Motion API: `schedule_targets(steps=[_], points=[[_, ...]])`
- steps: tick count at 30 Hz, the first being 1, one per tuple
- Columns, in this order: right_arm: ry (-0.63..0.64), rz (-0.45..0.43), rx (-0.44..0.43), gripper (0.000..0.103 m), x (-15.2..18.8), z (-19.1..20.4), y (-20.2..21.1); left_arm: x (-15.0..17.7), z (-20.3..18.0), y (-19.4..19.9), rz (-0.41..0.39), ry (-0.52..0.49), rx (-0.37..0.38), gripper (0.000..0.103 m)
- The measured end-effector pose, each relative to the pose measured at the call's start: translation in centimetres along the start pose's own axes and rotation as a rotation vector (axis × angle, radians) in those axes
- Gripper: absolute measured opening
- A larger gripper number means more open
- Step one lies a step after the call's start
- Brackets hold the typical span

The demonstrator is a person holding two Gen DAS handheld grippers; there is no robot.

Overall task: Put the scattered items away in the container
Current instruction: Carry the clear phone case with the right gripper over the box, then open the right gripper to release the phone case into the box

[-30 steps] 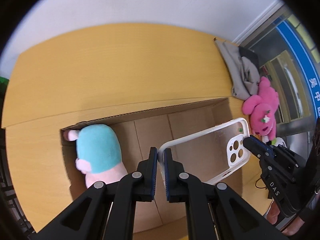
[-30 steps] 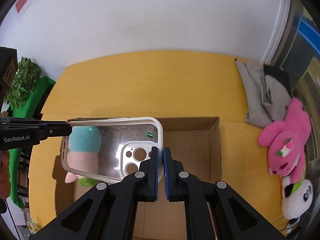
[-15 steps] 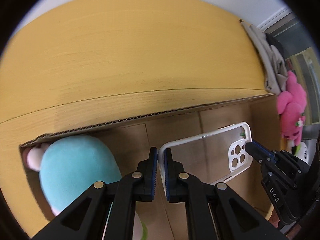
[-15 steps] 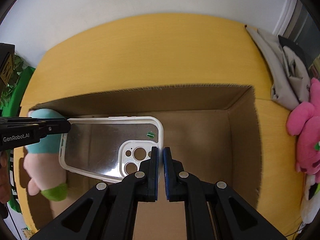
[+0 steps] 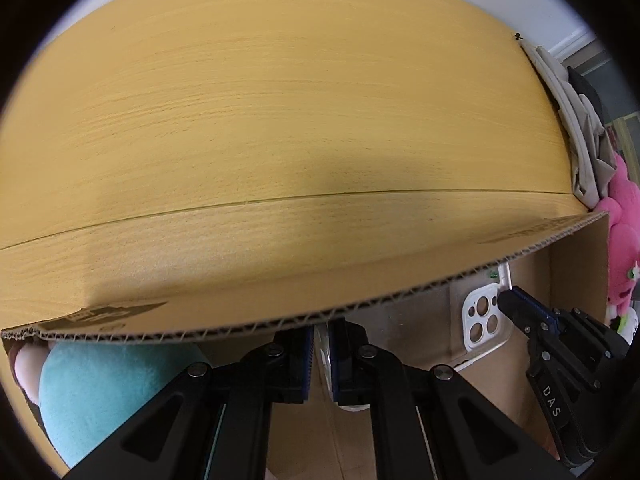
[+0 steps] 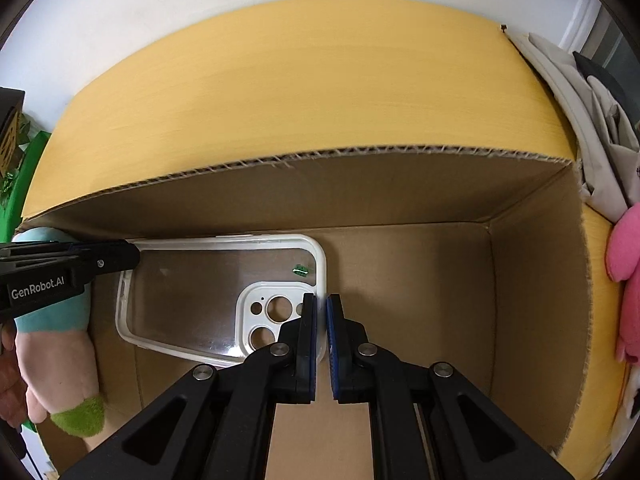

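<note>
A clear phone case [image 6: 208, 296] with a white rim hangs low inside the open cardboard box [image 6: 400, 168], held at both ends. My right gripper [image 6: 322, 304] is shut on its camera-end rim. My left gripper [image 5: 321, 334] is shut on the other end; its tip shows in the right wrist view [image 6: 120, 256]. In the left wrist view the box's far wall [image 5: 280, 300] hides most of the case [image 5: 480, 320]. A teal and pink plush toy [image 6: 56, 344] lies in the box's left end, also in the left wrist view [image 5: 112, 392].
The box stands on a yellow wooden table [image 6: 320, 80]. Grey cloth [image 6: 580, 112] lies at the table's right edge. A pink plush [image 6: 628, 264] and a panda plush lie right of the box. A green plant stands at the far left.
Both grippers have lowered the phone case from above the box down into it. The box walls now rise around the case and fill more of both views.
</note>
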State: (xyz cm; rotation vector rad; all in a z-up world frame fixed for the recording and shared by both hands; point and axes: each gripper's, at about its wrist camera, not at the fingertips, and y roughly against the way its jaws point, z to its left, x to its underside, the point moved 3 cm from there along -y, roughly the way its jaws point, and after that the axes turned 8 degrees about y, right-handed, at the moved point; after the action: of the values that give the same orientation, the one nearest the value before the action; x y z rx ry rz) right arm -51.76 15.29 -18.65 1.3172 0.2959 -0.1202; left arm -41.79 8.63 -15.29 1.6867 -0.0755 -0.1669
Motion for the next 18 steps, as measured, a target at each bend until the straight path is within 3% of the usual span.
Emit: schedule_targets(steps=[8,14,15,16,18], points=[[-0.005,-0.002,-0.002,0.006,0.2,0.1,-0.1,0.1,0.0,0.0,-0.011,0.004,-0.013,0.006],[-0.022,-0.004,-0.022,0.009,0.6,0.0,0.4,0.3,0.4,1.6,-0.029,0.049,0.037,0.008],[-0.021,-0.008,-0.030,0.021,0.8,0.0,0.8,0.5,0.5,2.7,-0.045,0.054,0.054,0.010],[-0.020,-0.017,-0.037,0.042,1.1,-0.1,1.5,0.8,0.5,3.6,-0.063,0.053,0.059,0.013],[-0.032,-0.050,-0.061,0.064,2.1,-0.5,3.5,1.8,0.5,6.0,-0.115,0.047,0.063,0.017]])
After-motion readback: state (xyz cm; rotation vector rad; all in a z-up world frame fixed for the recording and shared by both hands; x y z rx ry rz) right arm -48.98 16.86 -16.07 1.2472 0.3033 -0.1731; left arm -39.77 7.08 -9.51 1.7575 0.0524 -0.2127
